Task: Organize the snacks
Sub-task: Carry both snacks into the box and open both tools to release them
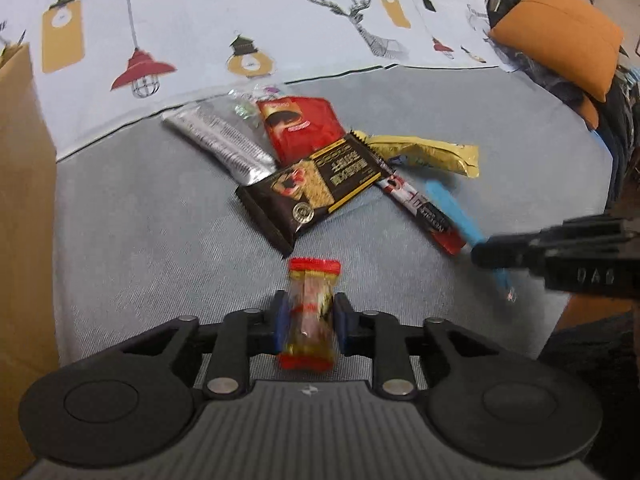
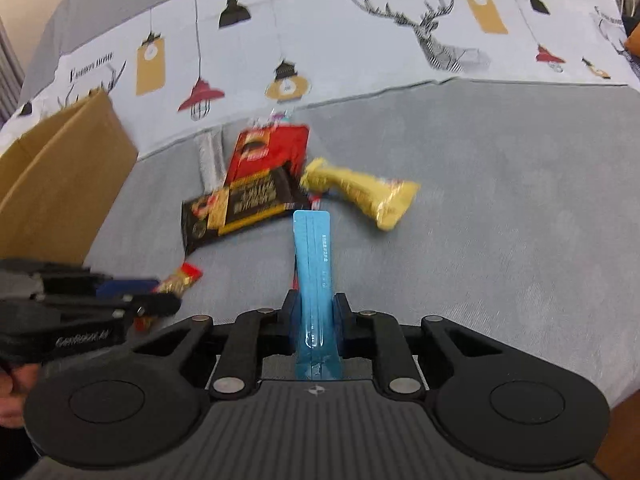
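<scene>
My left gripper [image 1: 309, 312] is shut on a small red-and-gold candy packet [image 1: 312, 304], held above the grey cloth; it also shows in the right wrist view [image 2: 180, 278]. My right gripper [image 2: 316, 312] is shut on a long blue stick packet [image 2: 314, 264], also seen in the left wrist view [image 1: 452, 208]. A pile of snacks lies ahead: a black-and-gold bar [image 1: 308, 188], a red packet [image 1: 300, 128], a silver packet [image 1: 220, 142], a yellow packet [image 1: 428, 152] and a red-white stick [image 1: 416, 210].
A cardboard box [image 2: 60, 184] stands at the left, also in the left wrist view [image 1: 20, 200]. A printed white cloth [image 1: 240, 20] covers the back. An orange cushion [image 1: 560, 32] lies at the far right.
</scene>
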